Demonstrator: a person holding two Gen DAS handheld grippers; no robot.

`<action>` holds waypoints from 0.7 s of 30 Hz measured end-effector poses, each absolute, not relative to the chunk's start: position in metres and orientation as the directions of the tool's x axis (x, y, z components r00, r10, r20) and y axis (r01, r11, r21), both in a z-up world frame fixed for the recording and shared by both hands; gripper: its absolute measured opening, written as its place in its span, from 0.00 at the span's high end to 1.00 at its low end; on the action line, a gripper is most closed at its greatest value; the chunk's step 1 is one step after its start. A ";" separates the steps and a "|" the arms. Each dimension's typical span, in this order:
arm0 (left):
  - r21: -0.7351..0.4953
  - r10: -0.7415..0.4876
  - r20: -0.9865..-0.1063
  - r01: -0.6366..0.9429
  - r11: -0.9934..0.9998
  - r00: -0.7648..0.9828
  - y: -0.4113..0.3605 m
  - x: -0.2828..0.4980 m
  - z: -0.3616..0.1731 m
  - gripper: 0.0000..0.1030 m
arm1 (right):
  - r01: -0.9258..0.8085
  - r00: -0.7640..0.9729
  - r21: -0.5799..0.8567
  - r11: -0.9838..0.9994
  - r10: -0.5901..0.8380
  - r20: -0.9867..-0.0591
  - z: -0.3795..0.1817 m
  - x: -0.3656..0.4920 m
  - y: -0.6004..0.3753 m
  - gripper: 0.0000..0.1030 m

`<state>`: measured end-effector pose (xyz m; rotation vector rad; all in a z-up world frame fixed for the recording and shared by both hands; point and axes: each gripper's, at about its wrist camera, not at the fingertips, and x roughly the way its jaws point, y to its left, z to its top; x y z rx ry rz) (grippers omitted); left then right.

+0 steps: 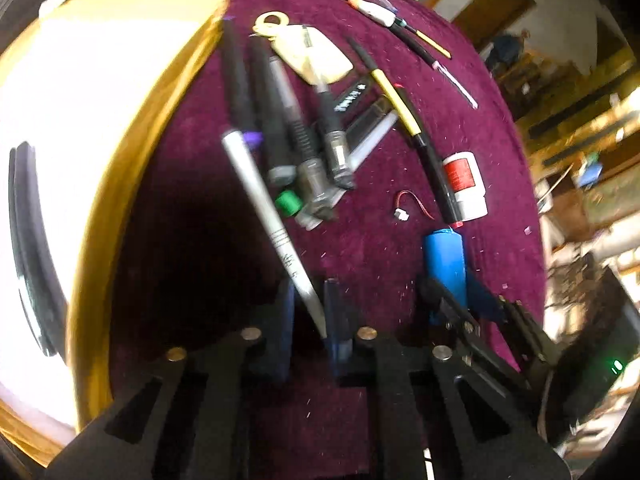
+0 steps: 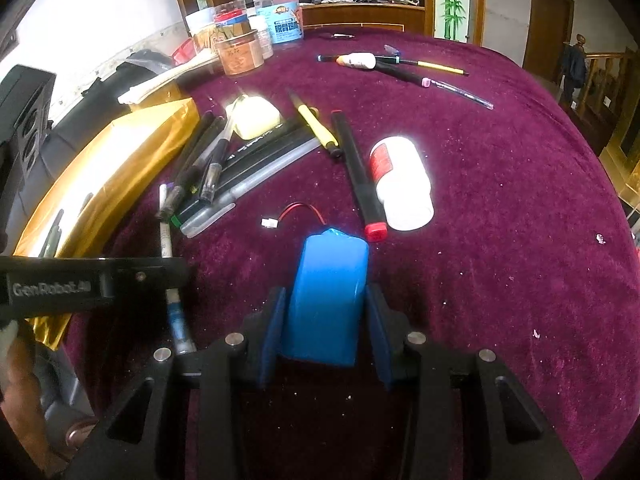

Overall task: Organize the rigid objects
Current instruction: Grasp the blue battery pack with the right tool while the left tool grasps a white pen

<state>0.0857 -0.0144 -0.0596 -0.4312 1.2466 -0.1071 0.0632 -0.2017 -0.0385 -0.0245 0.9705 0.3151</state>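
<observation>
My left gripper (image 1: 310, 320) is shut on a white pen (image 1: 268, 212) with a purple cap and holds it by its near end above the purple cloth; the pen also shows in the right wrist view (image 2: 165, 232). My right gripper (image 2: 326, 320) is closed around a blue battery pack (image 2: 330, 292) with a red wire and white plug (image 2: 280, 218); the pack also shows in the left wrist view (image 1: 446, 264). A pile of dark pens and markers (image 2: 224, 168) lies beside a gold box (image 2: 108, 176).
A white bottle with a red label (image 2: 400, 184), a black marker with a red cap (image 2: 360, 184) and a yellow-and-black pen (image 2: 316, 126) lie mid-table. More pens (image 2: 404, 66) lie farther back. Jars (image 2: 256, 36) stand at the back left.
</observation>
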 end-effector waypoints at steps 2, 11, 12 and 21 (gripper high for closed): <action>-0.432 -0.358 -0.869 -0.168 0.886 0.341 -0.002 0.075 -0.057 0.93 | -0.271 0.519 0.130 0.954 0.259 -0.814 -0.039 0.064 -0.203 0.66; -0.496 -0.393 -0.802 -0.133 0.858 0.450 0.016 0.038 -0.013 0.95 | -0.246 0.550 0.039 0.969 0.173 -0.817 -0.041 0.067 -0.187 0.63; -0.506 -0.401 -0.796 -0.134 0.852 0.454 0.021 0.036 -0.009 0.95 | -0.239 0.556 0.034 0.970 0.166 -0.814 -0.041 0.068 -0.187 0.63; -0.536 -0.351 -0.763 -0.226 0.814 0.543 0.119 -0.010 0.030 0.95 | -0.258 0.535 0.178 0.950 0.294 -0.792 -0.026 0.057 -0.188 0.69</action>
